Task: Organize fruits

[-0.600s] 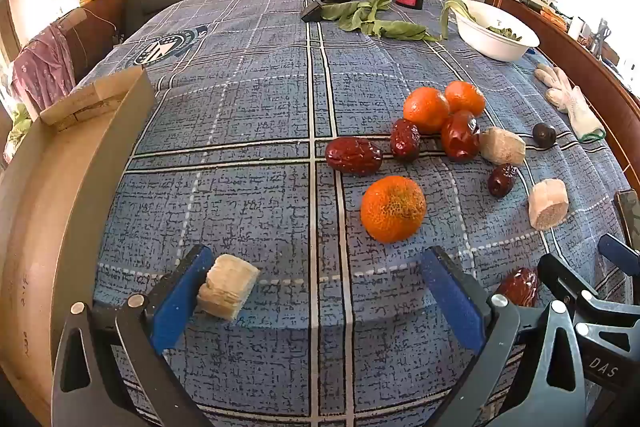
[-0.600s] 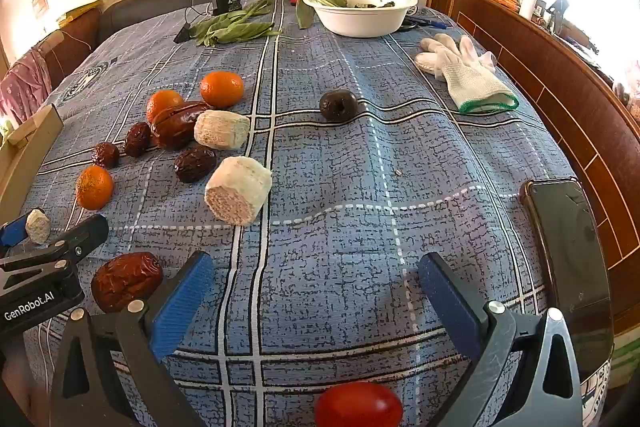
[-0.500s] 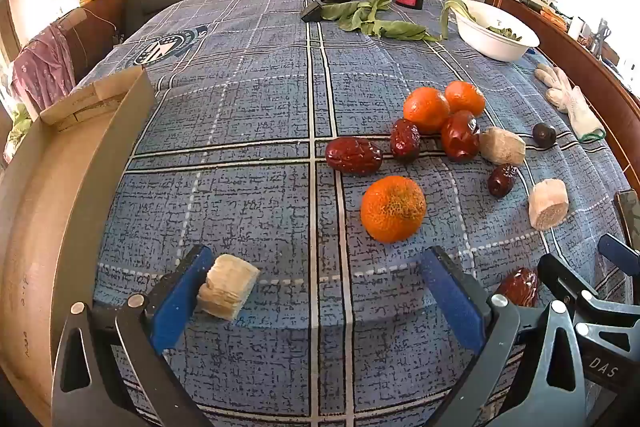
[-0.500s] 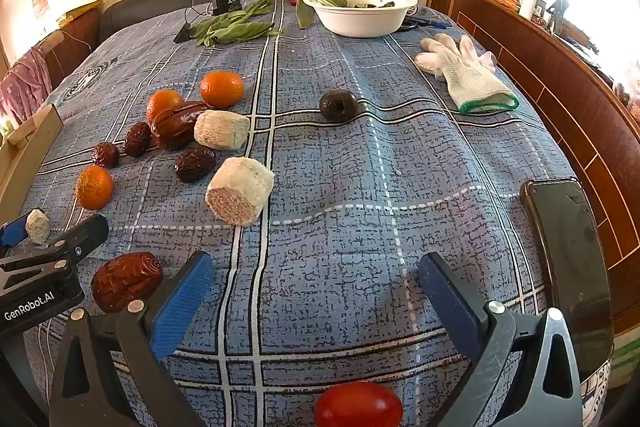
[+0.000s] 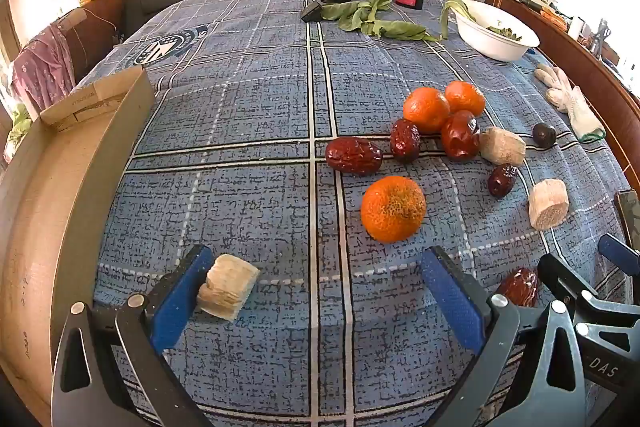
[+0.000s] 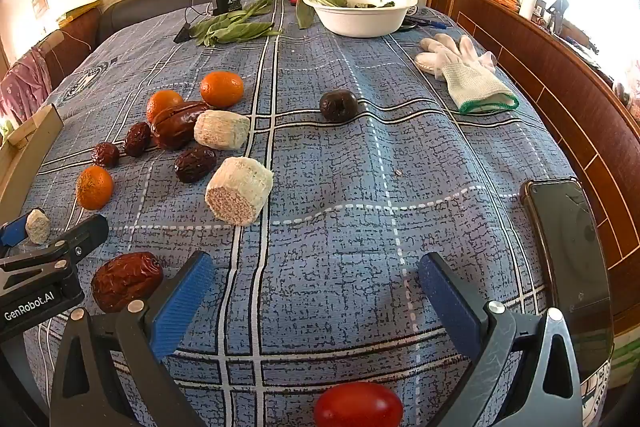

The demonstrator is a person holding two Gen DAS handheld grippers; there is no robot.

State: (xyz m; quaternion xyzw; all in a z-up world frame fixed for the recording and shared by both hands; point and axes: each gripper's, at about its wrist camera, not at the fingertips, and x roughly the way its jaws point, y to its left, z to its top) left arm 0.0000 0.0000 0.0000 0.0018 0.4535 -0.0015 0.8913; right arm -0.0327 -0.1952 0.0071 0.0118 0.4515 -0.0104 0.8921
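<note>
left gripper (image 5: pixel 314 259) with jaws released, spread as wide as they go, tilted down over the plaid-covered surface (image 5: pixel 248 107). pale cut chunk (image 5: pixel 228 291) touching the inner face of the left pad, well apart from the right pad, so not clamped; cannot tell whether resting on the cloth or stuck to the pad. nearest mandarin (image 5: pixel 392 209) just ahead of the right jaw tip, long jujube (image 5: pixel 353 155) farther ahead, then a cluster of more mandarins and jujubes ahead and to the right. cardboard box (image 5: pixel 60 187) close on the outer side of the left jaw.

right gripper (image 6: pixel 316 261) likewise released and wide, with only bare cloth between the pads. wrinkled jujube (image 6: pixel 126 281) just outside the left jaw, cherry tomato (image 6: pixel 358 405) below, nearer the camera than the pads. big pale chunk (image 6: pixel 239 191) ahead of the left jaw, dark round fruit (image 6: pixel 338 105) far ahead, phone (image 6: pixel 568 267) outside the right jaw.

no change over the last half second: same poses, same spread, every fruit in the same spot. likely a pause before the first pick, with sorting barely begun and nothing visibly in the box. probable next call: closing on the chunk at the left pad, or swinging toward the mandarin.
</note>
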